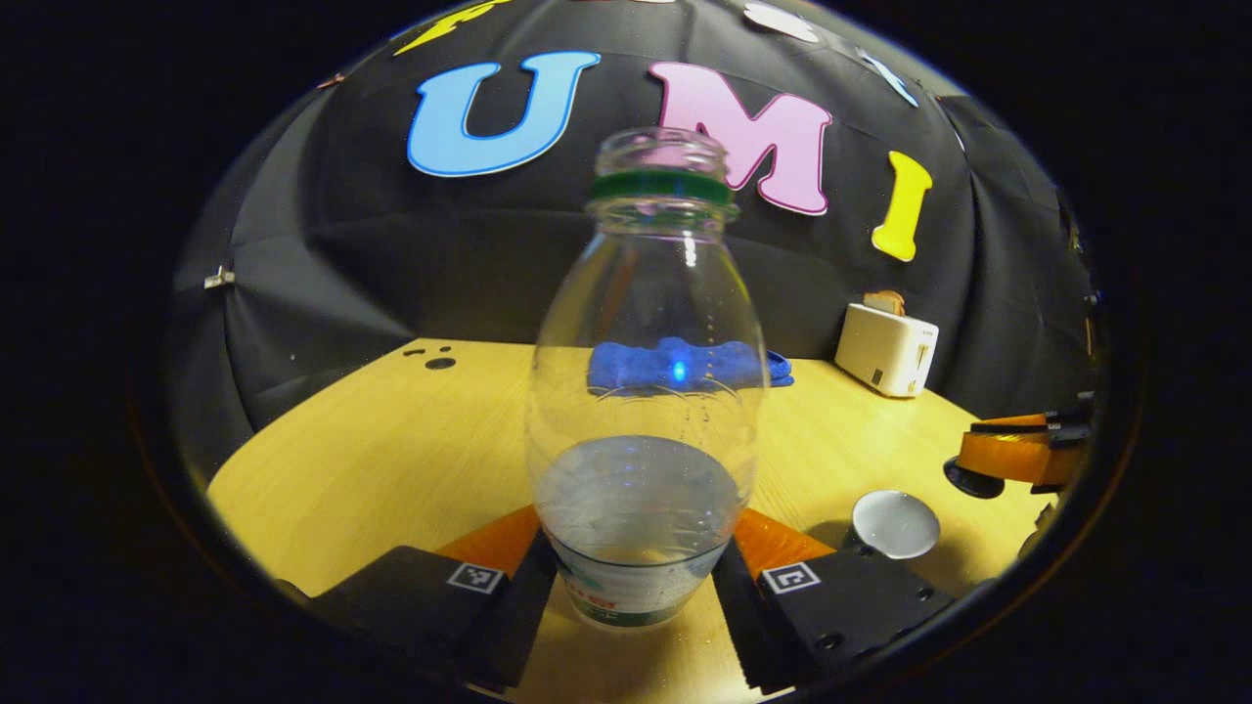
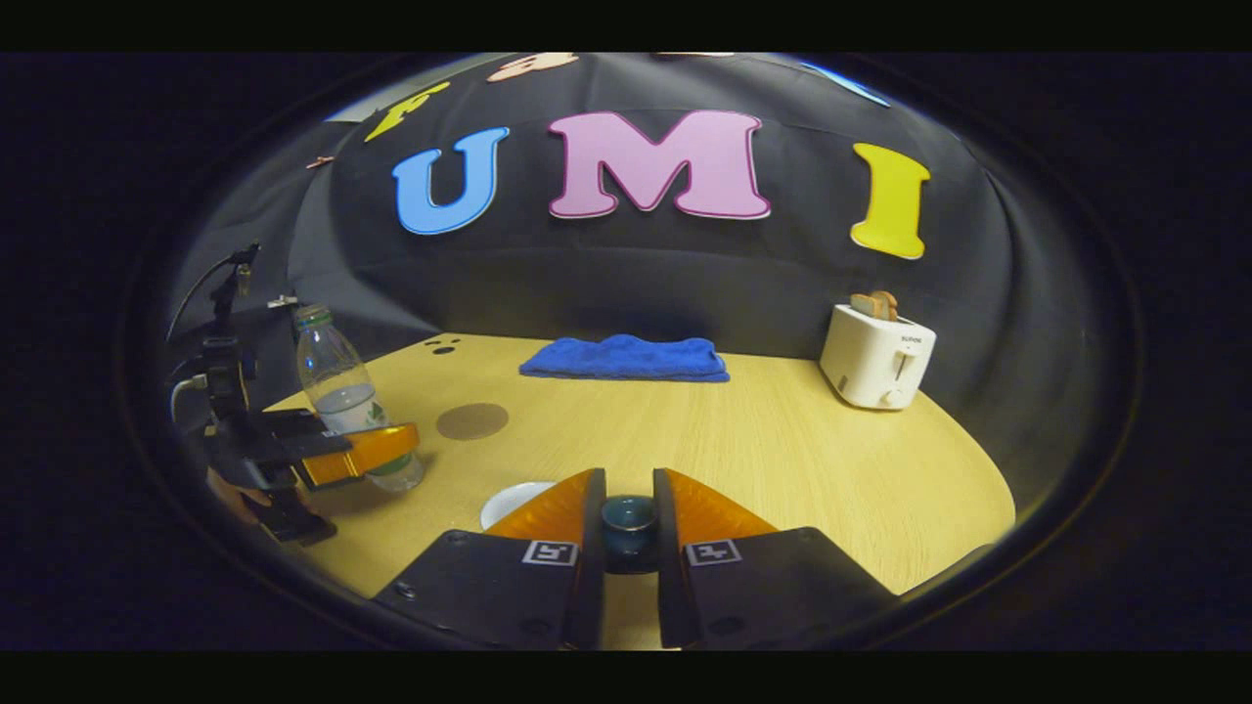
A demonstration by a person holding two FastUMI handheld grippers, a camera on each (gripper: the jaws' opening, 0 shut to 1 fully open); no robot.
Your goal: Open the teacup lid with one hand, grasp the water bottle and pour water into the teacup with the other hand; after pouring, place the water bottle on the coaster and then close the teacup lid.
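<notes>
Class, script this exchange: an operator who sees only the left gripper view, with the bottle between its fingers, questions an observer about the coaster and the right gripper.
Operator: Where is the coaster?
Observer: It lies bare between the water bottle and the blue towel.
Operator: What is the right gripper holding?
Observer: Its fingers pinch the dark teacup lid, with the open teacup just to its left.

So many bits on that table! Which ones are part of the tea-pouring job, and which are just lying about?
Part of the job:
water bottle, held in the left gripper
teacup
teacup lid, held in the right gripper
coaster

Just lying about:
blue towel
toaster
</notes>
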